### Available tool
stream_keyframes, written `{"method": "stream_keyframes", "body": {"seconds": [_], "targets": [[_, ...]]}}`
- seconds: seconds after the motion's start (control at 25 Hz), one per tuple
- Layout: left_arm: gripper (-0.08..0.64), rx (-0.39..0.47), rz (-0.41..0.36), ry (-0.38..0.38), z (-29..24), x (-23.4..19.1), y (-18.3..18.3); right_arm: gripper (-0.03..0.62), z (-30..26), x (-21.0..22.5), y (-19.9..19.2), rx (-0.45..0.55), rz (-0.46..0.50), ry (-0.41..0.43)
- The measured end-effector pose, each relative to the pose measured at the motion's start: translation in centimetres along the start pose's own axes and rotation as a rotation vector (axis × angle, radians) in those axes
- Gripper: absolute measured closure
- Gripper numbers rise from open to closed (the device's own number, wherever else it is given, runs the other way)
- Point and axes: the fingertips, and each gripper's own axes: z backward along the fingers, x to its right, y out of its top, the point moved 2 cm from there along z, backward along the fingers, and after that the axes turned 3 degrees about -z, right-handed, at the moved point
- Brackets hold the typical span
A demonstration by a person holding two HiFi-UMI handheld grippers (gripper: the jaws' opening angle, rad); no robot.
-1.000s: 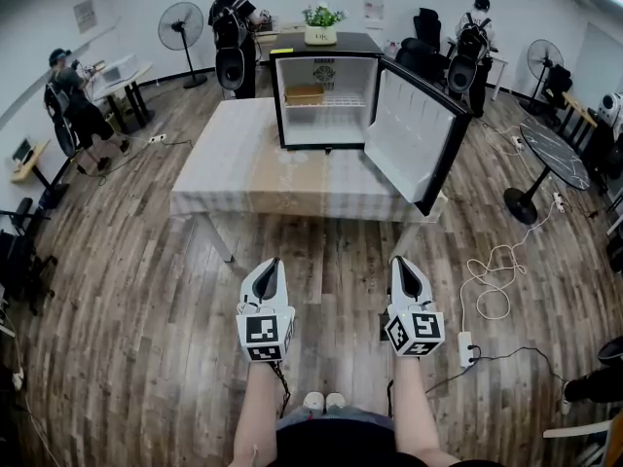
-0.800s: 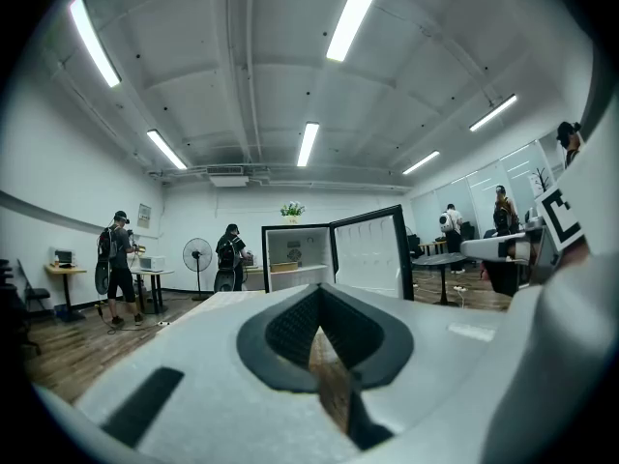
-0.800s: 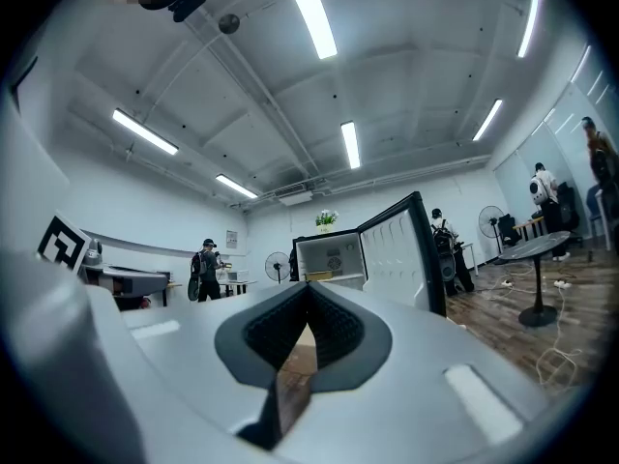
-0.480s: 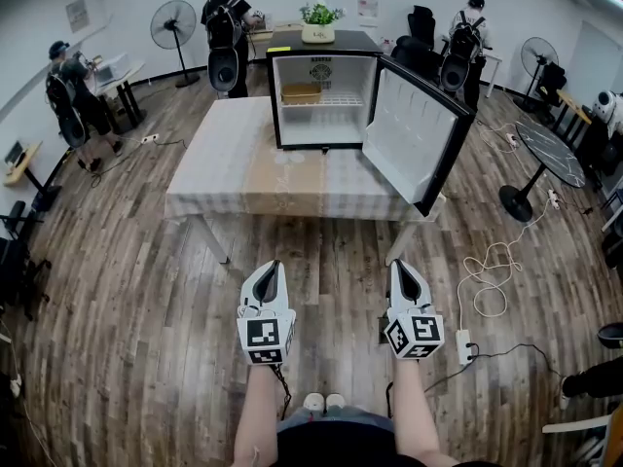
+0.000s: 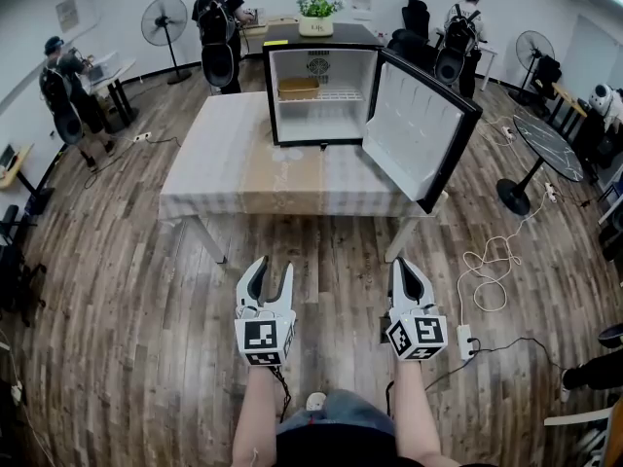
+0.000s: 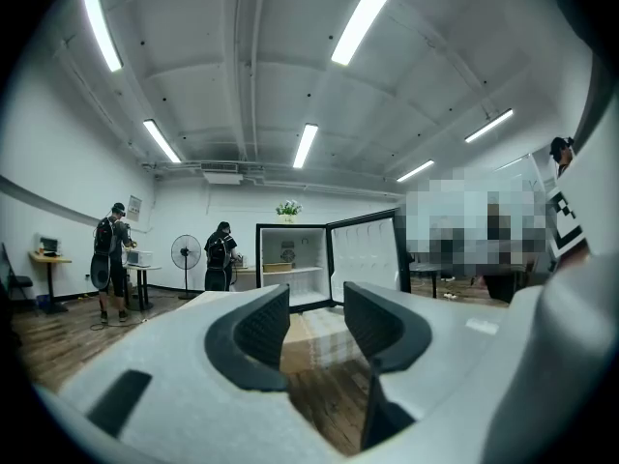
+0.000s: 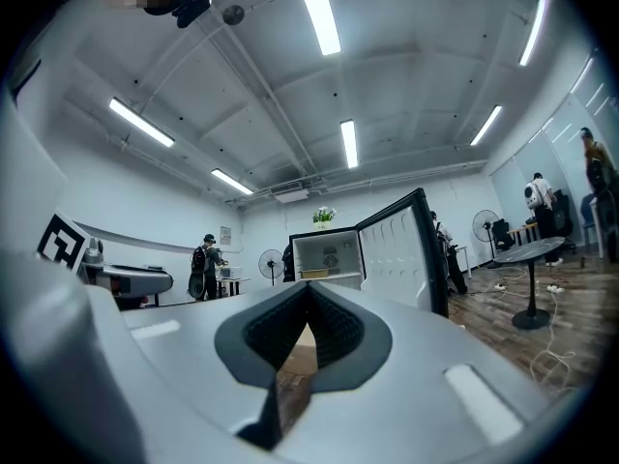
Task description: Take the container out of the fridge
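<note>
The fridge [image 5: 321, 95] stands open on the table [image 5: 224, 163] at your 12 o'clock, well apart; the container [image 5: 299, 88] lies on its upper shelf, long axis 9-to-3, more in line with your left tongs [image 5: 273, 269], gaping and empty; your right tongs [image 5: 403, 269] are pressed together, empty; only the head view shows the table's depth between.

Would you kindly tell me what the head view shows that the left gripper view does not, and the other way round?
Only the head view shows the white cord and the power strip on the floor. Only the left gripper view shows the ceiling lights. Both show the left claw, open and empty, the table, and the open fridge with the container on its shelf.
</note>
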Motion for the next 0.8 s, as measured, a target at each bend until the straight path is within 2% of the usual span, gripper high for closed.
{"method": "stream_keyframes", "body": {"seconds": [0.24, 0.4, 0.8], "targets": [[0.308, 0.023, 0.005, 0.010, -1.2, -0.9, 0.4, 0.583, -1.1, 0.3, 0.0, 0.007, -0.007, -0.003], [0.273, 0.040, 0.007, 0.014, -3.0, -1.6, 0.5, 0.583, -2.9, 1.1, 0.1, 0.015, -0.006, -0.008], [0.253, 0.074, -0.018, 0.030, -11.4, -4.6, 0.4, 0.583, -12.2, 3.7, -1.1, 0.038, -0.012, 0.024]]}}
